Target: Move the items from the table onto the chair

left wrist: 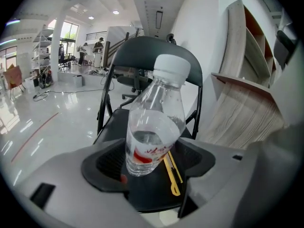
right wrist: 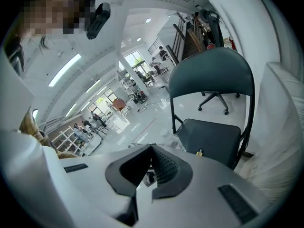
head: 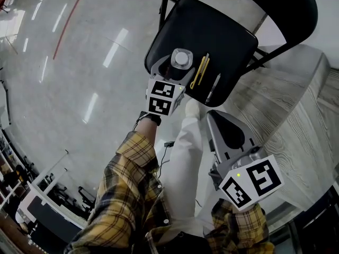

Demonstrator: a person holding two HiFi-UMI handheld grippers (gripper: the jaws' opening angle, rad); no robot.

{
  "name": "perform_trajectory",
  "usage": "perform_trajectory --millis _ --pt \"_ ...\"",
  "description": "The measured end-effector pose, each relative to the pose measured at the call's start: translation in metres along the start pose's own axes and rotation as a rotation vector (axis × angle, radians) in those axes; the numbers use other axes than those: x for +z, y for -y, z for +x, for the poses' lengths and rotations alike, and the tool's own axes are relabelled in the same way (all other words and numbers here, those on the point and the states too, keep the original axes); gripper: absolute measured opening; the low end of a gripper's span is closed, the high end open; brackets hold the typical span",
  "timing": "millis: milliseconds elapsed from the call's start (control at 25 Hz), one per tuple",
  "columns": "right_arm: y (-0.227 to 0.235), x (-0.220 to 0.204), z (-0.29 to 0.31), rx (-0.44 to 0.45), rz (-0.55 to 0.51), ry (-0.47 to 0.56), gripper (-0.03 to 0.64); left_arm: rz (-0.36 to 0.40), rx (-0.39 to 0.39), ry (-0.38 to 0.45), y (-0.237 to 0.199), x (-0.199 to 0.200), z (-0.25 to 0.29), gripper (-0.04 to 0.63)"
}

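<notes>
A clear plastic water bottle [left wrist: 151, 141] with a white cap [head: 181, 57] leans between the jaws of my left gripper [left wrist: 147, 161], which is shut on it low over the black chair seat [head: 222, 33]. On the seat lie a yellow utility knife [head: 200, 71] and a slim grey pen [head: 213, 87], to the right of the bottle. The knife [left wrist: 173, 175] also shows just past the bottle's base. My right gripper [head: 214, 118] hangs shut and holds nothing, near my body, at the edge of the wood-grain table [head: 288, 115]. From there the chair [right wrist: 211, 137] lies ahead.
The folding chair's backrest [head: 296, 7] rises at the far side. The pale wood-grain table [left wrist: 242, 113] stands right against the chair. Glossy white floor [head: 79, 62] spreads to the left. Desks, shelves and people stand far off [left wrist: 90, 51].
</notes>
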State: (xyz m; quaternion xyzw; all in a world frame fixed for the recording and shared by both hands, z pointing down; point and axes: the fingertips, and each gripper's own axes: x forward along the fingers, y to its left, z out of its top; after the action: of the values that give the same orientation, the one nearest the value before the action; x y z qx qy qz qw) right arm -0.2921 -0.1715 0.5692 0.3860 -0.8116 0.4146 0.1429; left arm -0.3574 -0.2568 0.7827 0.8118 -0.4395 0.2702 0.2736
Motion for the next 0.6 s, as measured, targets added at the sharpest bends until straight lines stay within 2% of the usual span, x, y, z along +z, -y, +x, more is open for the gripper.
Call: perform_trajectory --millis 360,600 --pt "-0.012 0.007 -0.006 0.013 -0.026 0.018 0.017 -0.056 0.031 -0.016 -0.005 0.0 -0.024 0.322" --pt "-0.038 0.035 -0.031 0.031 -0.071 0.059 0.017 -0.116 0.063 -0.009 0.002 0.023 -0.07 0.313"
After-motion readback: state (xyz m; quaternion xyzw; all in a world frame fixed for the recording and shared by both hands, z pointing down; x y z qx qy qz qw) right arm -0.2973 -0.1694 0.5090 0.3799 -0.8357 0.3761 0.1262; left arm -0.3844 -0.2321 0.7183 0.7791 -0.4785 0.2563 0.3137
